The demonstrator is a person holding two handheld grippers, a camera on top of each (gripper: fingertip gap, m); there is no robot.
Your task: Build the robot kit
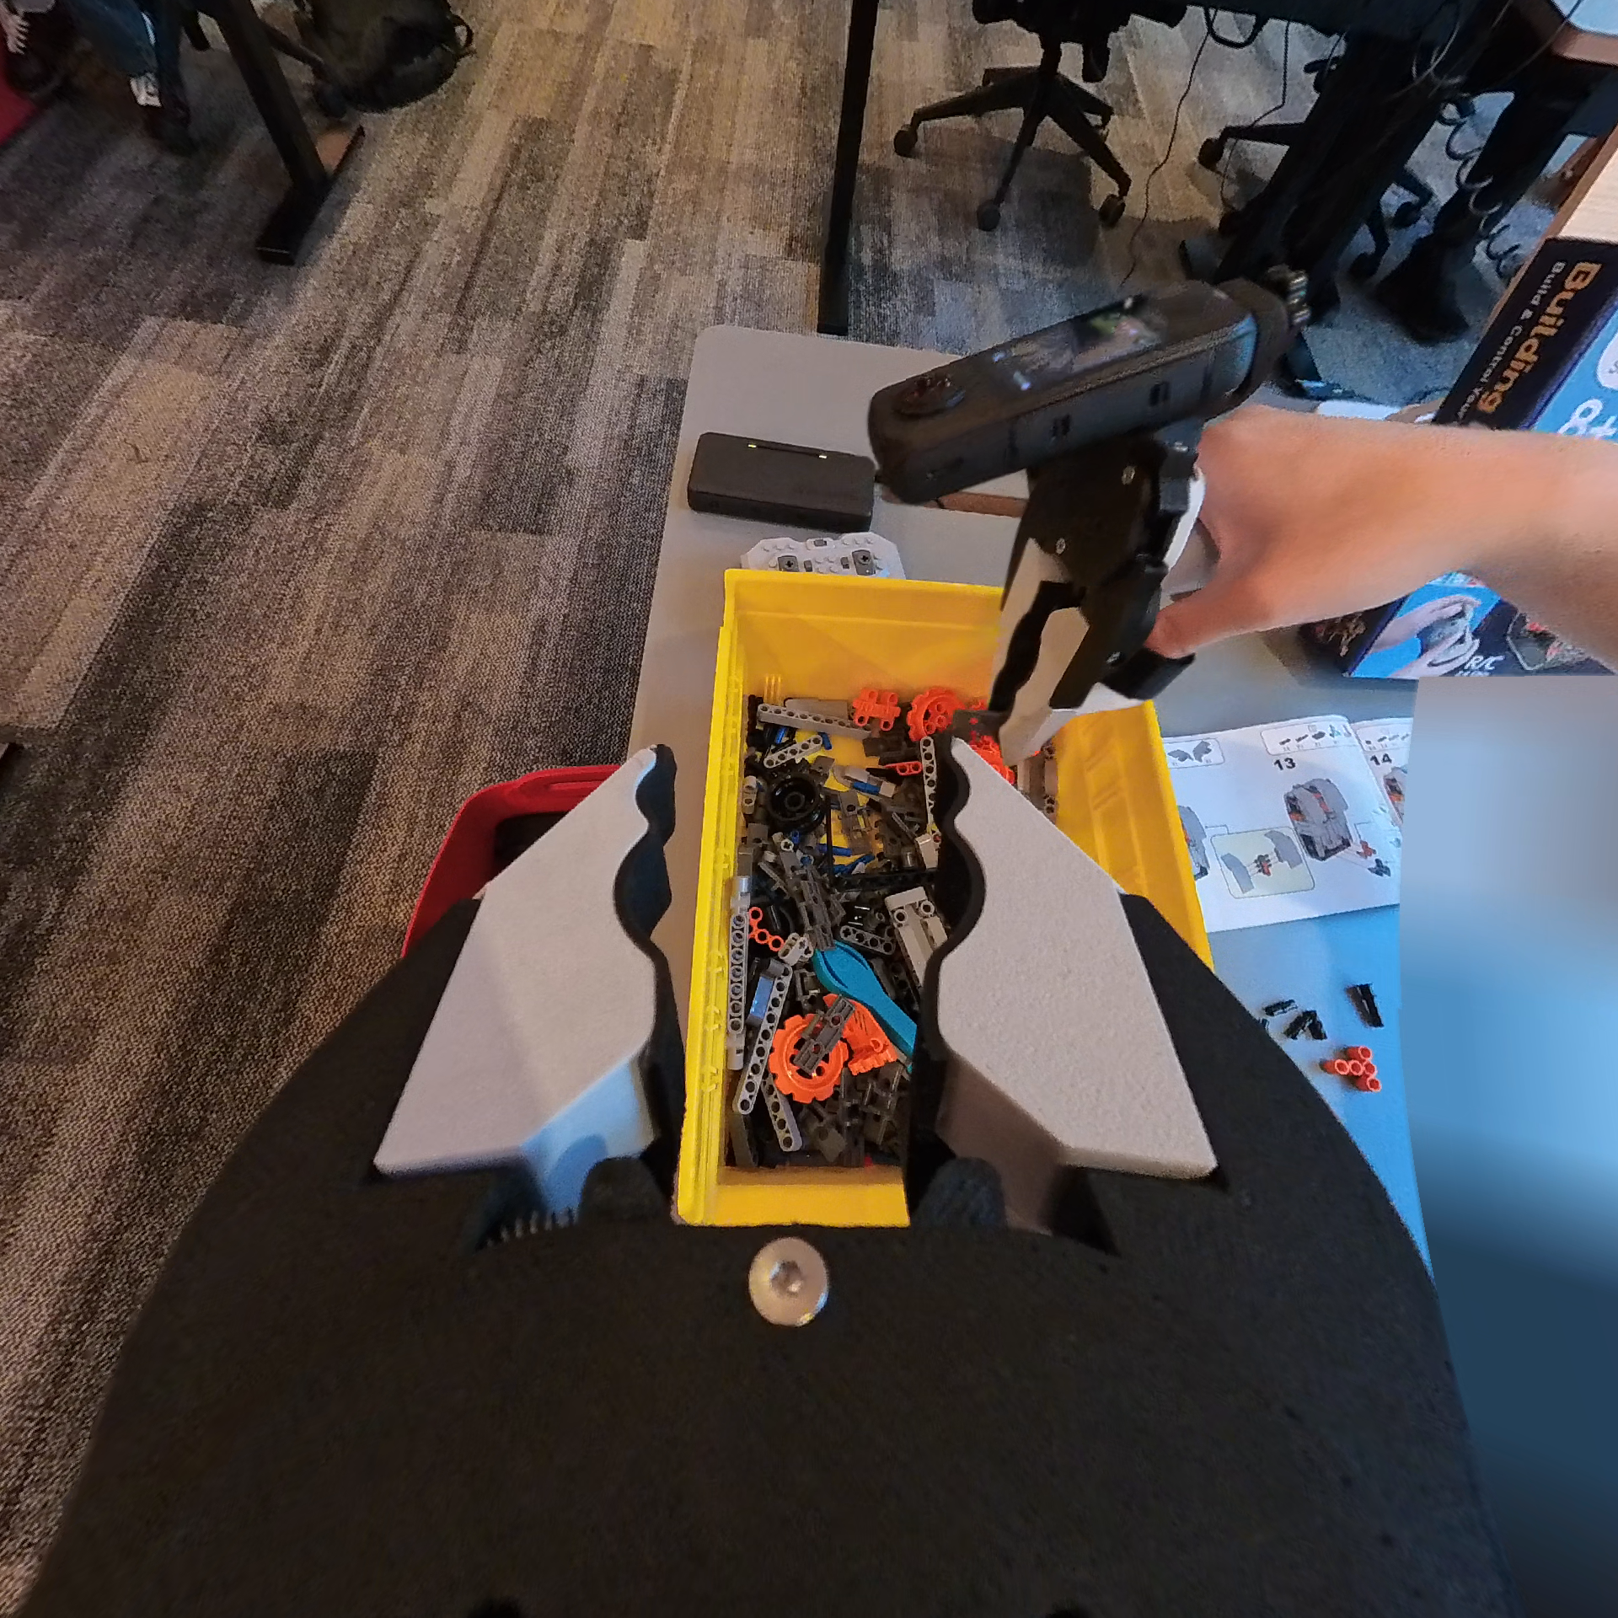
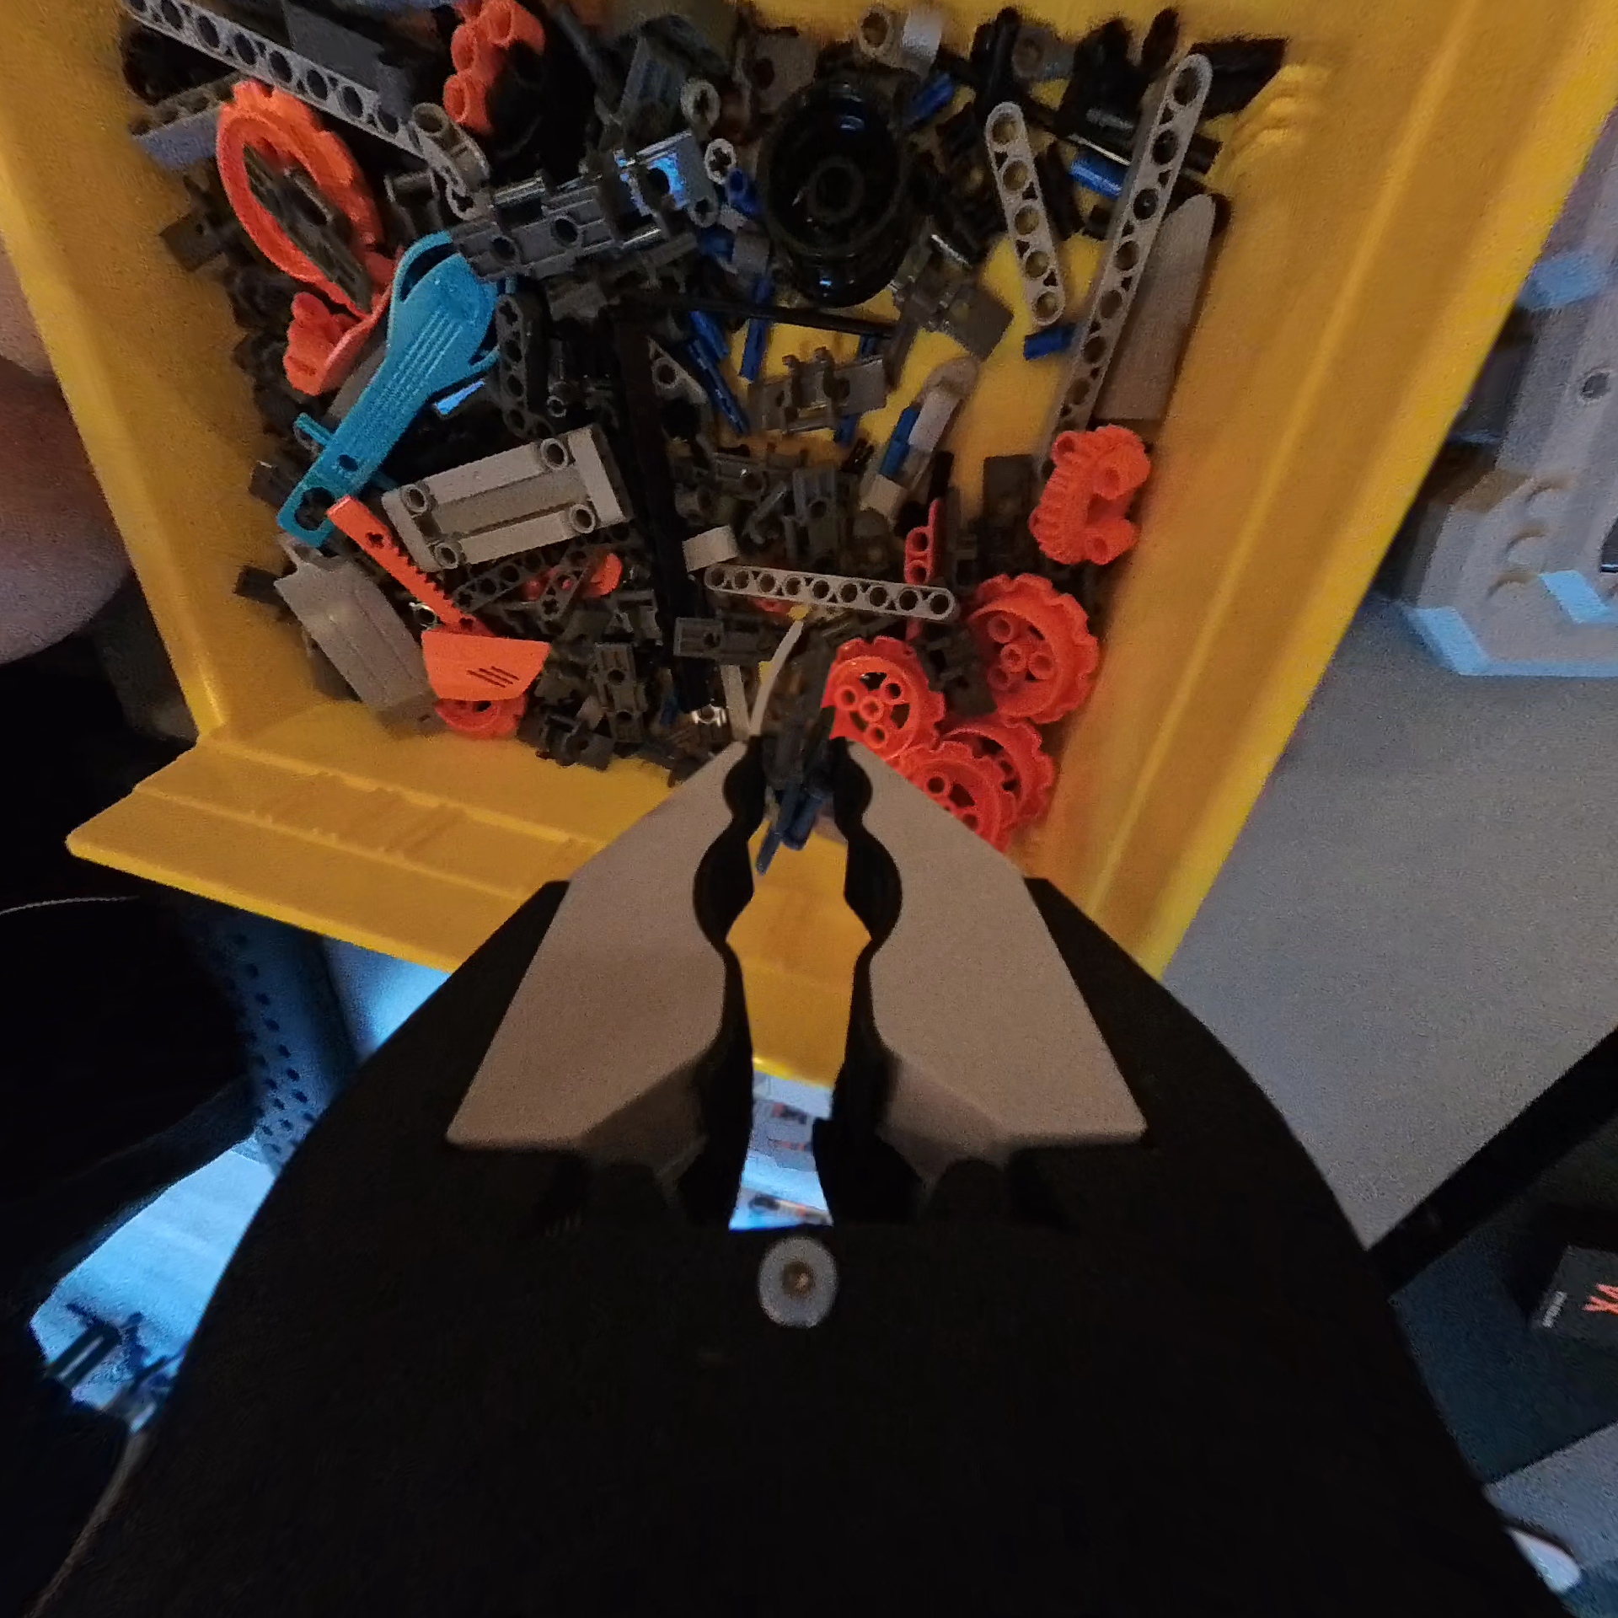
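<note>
Yellow bin [image 1: 1112,792] of parts, instruction sheet [image 1: 1287,819] beside, black box [image 1: 779,477] behind

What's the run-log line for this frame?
left gripper: open, above yellow bin | right gripper: shut on small dark-and-blue part, at orange gears

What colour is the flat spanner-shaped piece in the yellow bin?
Teal blue. The spanner-shaped piece shows best in the right wrist view, lying among grey and orange parts in the yellow bin.

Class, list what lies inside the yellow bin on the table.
The yellow bin holds a heap of building-set parts: grey holed beams, orange gears, a black wheel and a teal tool. The pile hides most of the floor and any pieces beneath.
</note>
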